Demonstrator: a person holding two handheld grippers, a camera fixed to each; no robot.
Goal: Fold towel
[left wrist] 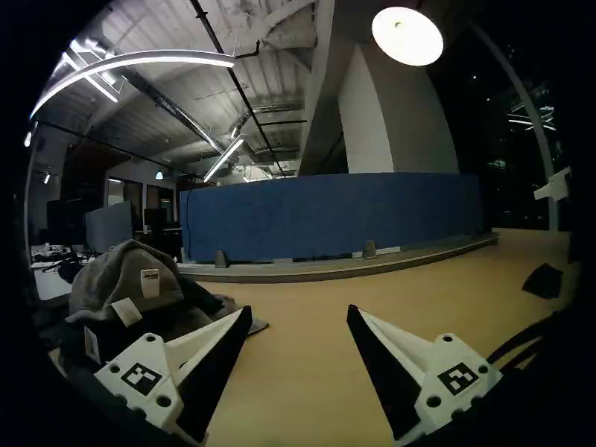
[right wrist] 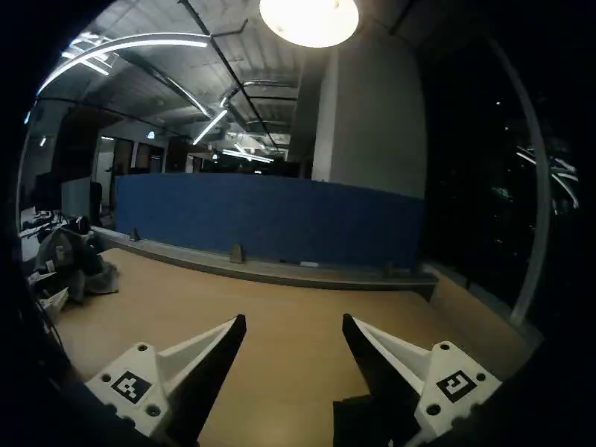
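Left gripper view: left gripper [left wrist: 298,307], jaws released and empty, low over the wooden counter [left wrist: 320,350]; grey towel [left wrist: 127,287] in a crumpled heap with white tags showing, on the counter just beyond one finger at the view's left. Right gripper view: right gripper [right wrist: 293,316], jaws spread and empty above the counter; towel well apart at far left, near the blue partition [right wrist: 261,216].

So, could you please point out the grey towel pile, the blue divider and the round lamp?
grey towel pile [left wrist: 119,267], left gripper view, upper fold.
blue divider [left wrist: 328,214], left gripper view, panel middle.
round lamp [left wrist: 407,35], left gripper view, lit face.
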